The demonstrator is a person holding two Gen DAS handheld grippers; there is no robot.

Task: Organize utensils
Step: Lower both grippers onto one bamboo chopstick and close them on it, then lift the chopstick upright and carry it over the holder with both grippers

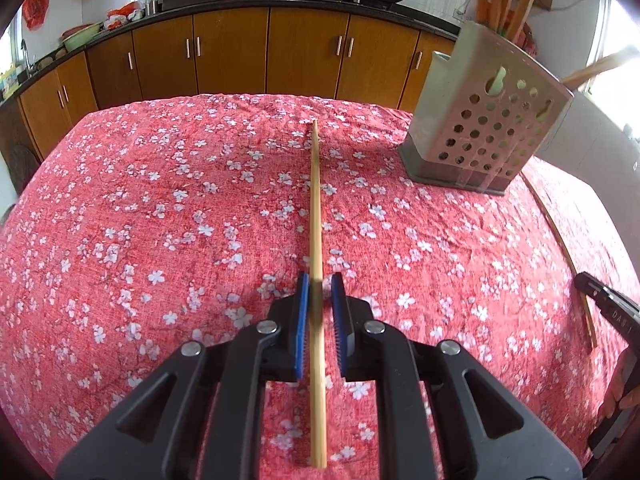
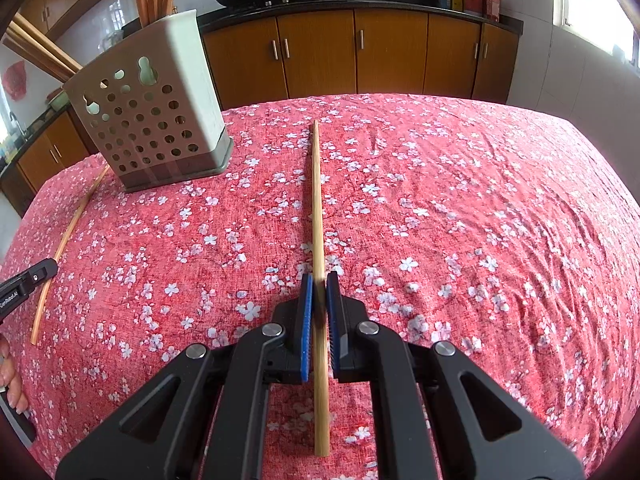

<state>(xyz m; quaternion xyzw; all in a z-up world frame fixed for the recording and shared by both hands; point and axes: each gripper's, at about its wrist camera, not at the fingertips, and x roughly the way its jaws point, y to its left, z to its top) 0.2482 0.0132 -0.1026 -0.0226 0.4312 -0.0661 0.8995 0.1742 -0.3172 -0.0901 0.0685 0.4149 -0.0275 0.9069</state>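
Bamboo chopstick point(image 1: 317, 216) lies lengthwise on the red floral tablecloth point(image 1: 160, 220), running between the blue pads of the left gripper point(image 1: 320, 284), whose jaws stand slightly apart on either side of it, contact not discernible. A second chopstick point(image 2: 318, 216) lies likewise between the jaws of the right gripper point(image 2: 319, 282), nearly closed about it. The perforated grey utensil holder point(image 2: 156, 120), already holding chopsticks, stands upright on the cloth between the two grippers.
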